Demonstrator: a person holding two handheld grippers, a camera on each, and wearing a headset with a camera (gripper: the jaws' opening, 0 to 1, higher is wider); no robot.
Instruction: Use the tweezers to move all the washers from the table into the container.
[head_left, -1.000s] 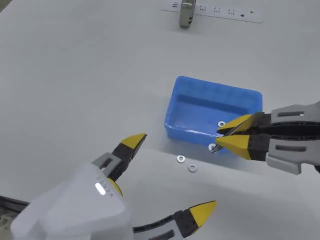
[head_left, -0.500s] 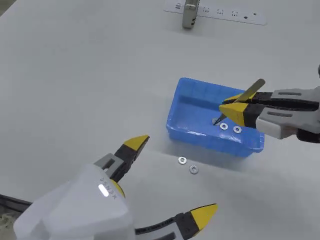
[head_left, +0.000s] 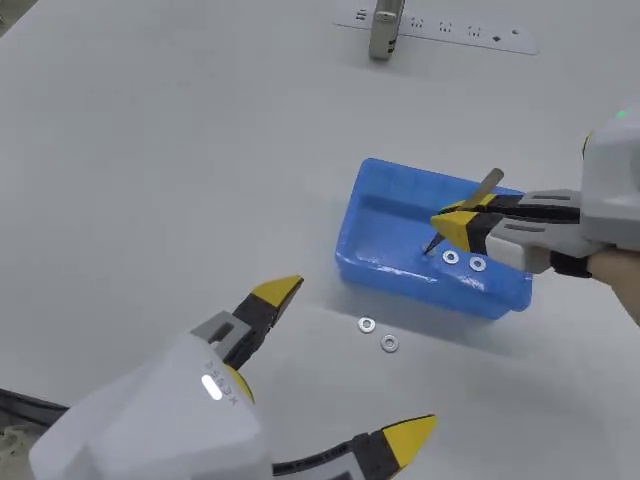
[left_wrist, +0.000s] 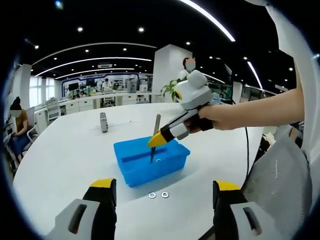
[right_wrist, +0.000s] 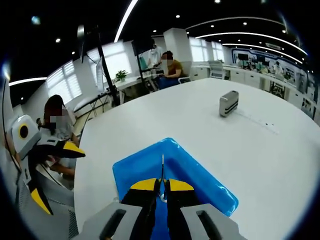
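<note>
Now:
Right gripper (head_left: 455, 225): pinching tweezers (head_left: 487, 181), tip in bin (head_left: 400, 270), probably empty.
Left gripper (head_left: 357, 355): spread.
Washers (head_left: 451, 258): two binned, two outside near wall.

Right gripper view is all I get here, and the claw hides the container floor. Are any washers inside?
Observer: Yes. The head view shows two washers lying on the floor of the blue container, beside the tip of the tweezers.
Reviewer: Any left outside?
Observer: Two loose washers lie close together on the table, just outside the container's near wall, not touching it.
</note>
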